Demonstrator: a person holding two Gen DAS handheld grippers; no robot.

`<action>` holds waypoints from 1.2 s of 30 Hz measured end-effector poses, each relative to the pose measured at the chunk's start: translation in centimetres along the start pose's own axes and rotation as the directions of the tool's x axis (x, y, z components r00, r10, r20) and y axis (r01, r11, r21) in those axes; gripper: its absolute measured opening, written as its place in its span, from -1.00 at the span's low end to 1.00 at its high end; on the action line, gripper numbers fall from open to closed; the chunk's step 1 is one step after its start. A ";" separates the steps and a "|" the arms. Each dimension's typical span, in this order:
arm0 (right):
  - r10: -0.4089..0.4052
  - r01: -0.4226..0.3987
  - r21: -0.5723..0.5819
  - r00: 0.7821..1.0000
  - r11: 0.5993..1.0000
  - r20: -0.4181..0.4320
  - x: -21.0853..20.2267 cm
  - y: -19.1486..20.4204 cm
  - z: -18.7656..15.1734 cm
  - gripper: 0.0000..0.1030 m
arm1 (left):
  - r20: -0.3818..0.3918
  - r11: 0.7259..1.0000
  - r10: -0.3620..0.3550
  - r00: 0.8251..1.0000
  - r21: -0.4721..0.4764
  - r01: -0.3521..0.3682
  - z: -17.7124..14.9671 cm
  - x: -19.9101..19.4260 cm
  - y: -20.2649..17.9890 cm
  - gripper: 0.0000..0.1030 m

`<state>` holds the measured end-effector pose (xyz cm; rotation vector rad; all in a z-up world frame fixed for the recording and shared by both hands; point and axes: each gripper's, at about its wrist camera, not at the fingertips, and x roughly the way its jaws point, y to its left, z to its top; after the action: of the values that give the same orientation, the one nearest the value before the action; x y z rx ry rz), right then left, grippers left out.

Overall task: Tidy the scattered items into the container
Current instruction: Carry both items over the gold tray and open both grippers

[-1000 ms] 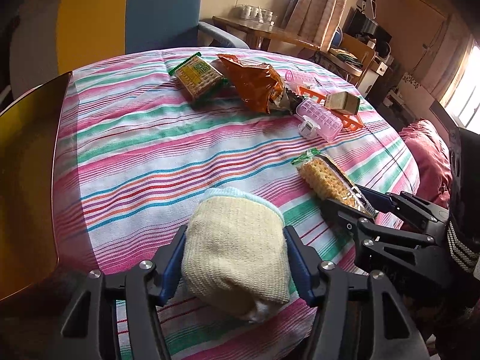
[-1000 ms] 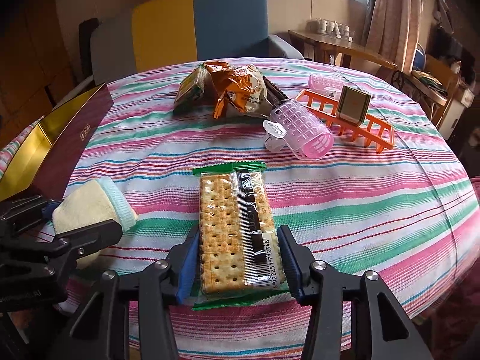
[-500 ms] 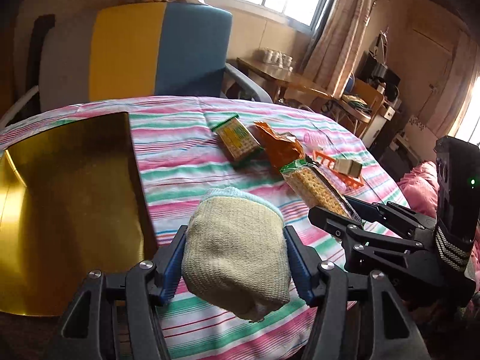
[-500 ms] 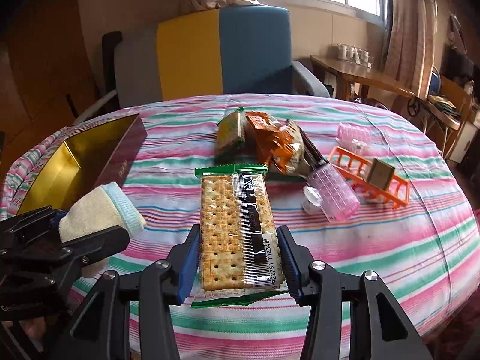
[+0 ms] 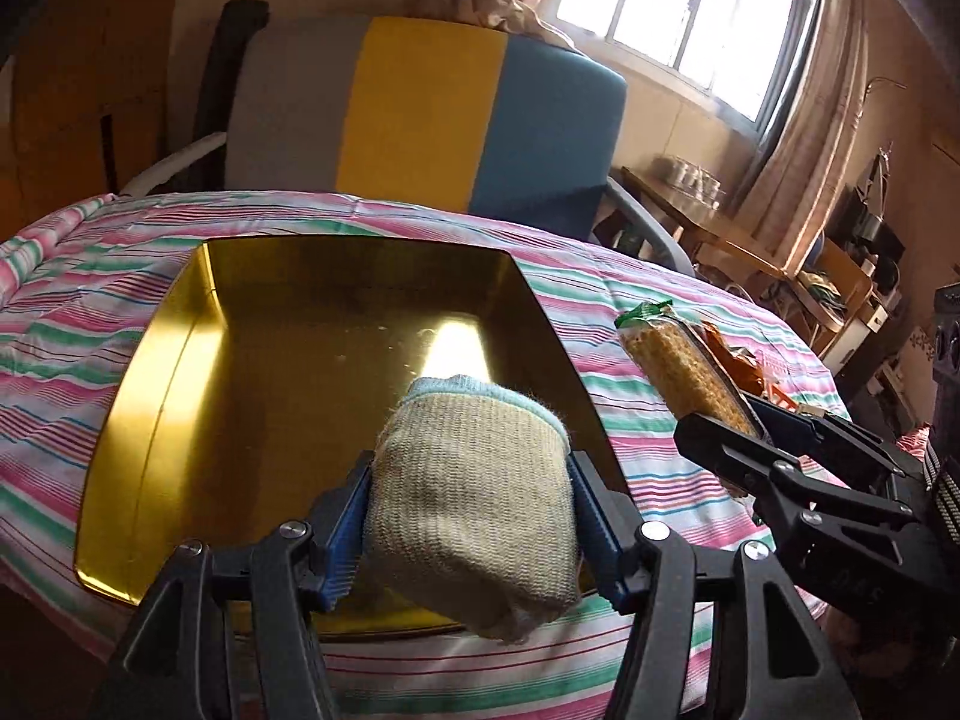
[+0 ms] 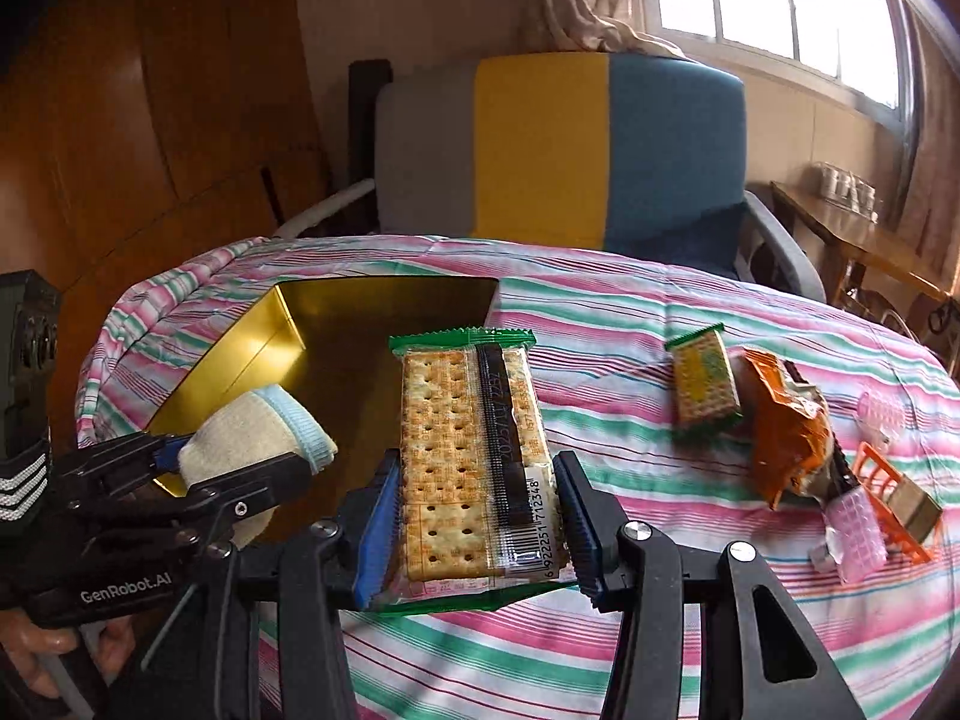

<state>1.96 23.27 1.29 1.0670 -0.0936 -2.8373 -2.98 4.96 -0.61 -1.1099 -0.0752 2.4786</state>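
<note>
My left gripper is shut on a rolled cream sock with a blue cuff and holds it over the near right part of the gold box. My right gripper is shut on a long cracker pack and holds it over the box's right edge. The right gripper and its crackers show in the left wrist view. The left gripper with the sock shows at the left of the right wrist view.
A small cracker pack, an orange snack bag, pink ribbed cases and an orange rack with a small box lie on the striped tablecloth at the right. A grey, yellow and blue armchair stands behind the table.
Both grippers have swung left with their loads, away from the scattered items. The gold box, at the left edge before, now lies straight ahead under the sock.
</note>
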 end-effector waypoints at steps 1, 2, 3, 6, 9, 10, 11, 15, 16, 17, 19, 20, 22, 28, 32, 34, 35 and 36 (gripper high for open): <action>0.012 -0.012 -0.007 1.000 1.000 -0.002 0.3 0.6 0.2 -0.04 | 0.001 1.000 0.016 1.000 -0.004 -0.016 0.1 0.0 0.6 0.21; 0.024 -0.024 -0.012 1.000 1.000 -0.005 0.7 1.2 0.4 -0.04 | 0.001 0.999 0.032 0.999 -0.008 -0.032 0.2 0.0 1.2 0.21; 0.035 -0.035 -0.016 0.999 0.999 -0.009 1.1 1.7 0.6 -0.04 | -0.002 0.999 0.047 0.999 -0.013 -0.047 0.3 0.1 1.8 0.21; 0.065 -0.066 -0.022 0.998 0.998 -0.022 2.5 3.1 1.4 -0.04 | -0.006 0.995 0.096 0.995 -0.024 -0.096 0.4 0.3 3.5 0.21; 0.083 -0.084 -0.034 0.996 0.996 -0.036 3.8 4.2 2.0 -0.04 | -0.021 0.990 0.133 0.991 -0.033 -0.134 0.5 0.7 4.9 0.20; 0.088 -0.090 -0.035 0.995 0.995 -0.042 4.2 4.6 2.2 -0.04 | -0.024 0.989 0.141 0.990 -0.035 -0.141 0.5 0.8 5.2 0.20; 0.093 -0.095 -0.036 0.995 0.995 -0.048 4.6 4.9 2.3 -0.03 | -0.026 0.987 0.155 0.987 -0.031 -0.156 0.4 1.0 5.5 0.20; 0.094 -0.097 -0.041 0.993 0.994 -0.078 6.4 6.0 2.7 -0.03 | -0.050 0.979 0.200 0.979 -0.018 -0.201 0.6 1.9 6.3 0.21; 0.093 -0.096 -0.035 0.992 0.995 -0.090 6.9 6.0 2.8 -0.03 | -0.057 0.978 0.206 0.977 -0.019 -0.207 0.7 2.1 6.5 0.20; 0.092 -0.095 -0.029 0.991 0.995 -0.101 7.5 6.1 2.9 -0.04 | -0.064 0.977 0.212 0.975 -0.020 -0.214 0.7 2.3 6.7 0.21; 0.088 -0.091 -0.018 0.988 0.996 -0.124 8.5 6.3 3.0 -0.03 | -0.078 0.974 0.224 0.971 -0.022 -0.226 0.9 2.7 7.2 0.21; 0.083 -0.086 -0.015 0.987 0.996 -0.134 8.9 6.4 3.1 -0.03 | -0.087 0.972 0.232 0.969 -0.022 -0.235 0.9 2.9 7.3 0.21; 0.074 -0.076 -0.008 0.985 0.997 -0.155 9.7 6.6 3.1 -0.03 | -0.104 0.968 0.248 0.963 -0.021 -0.251 0.9 3.3 7.7 0.21; 0.051 -0.045 0.032 0.976 0.998 -0.210 11.6 6.2 2.8 -0.03 | -0.142 0.965 0.252 0.957 -0.043 -0.260 0.8 4.0 8.6 0.21; 0.051 -0.042 0.047 0.973 0.998 -0.227 12.0 5.9 2.5 -0.01 | -0.161 0.960 0.261 0.952 -0.061 -0.274 0.7 4.3 9.2 0.21; 0.057 -0.047 0.048 0.973 0.998 -0.225 11.9 5.9 2.5 -0.01 | -0.171 0.956 0.268 0.948 -0.073 -0.283 0.6 4.4 9.5 0.21; 0.060 -0.051 0.046 0.973 0.998 -0.223 11.8 6.0 2.5 -0.01 | -0.173 0.955 0.268 0.948 -0.078 -0.285 0.6 4.3 9.6 0.21; 0.062 -0.053 0.043 0.973 0.998 -0.221 11.8 6.0 2.5 -0.01 | -0.174 0.955 0.269 0.947 -0.083 -0.286 0.5 4.3 9.7 0.21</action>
<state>-7.96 15.89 -3.96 1.3573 -0.1555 -2.6543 -9.32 -2.07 -5.33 -1.4525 -0.0044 2.6433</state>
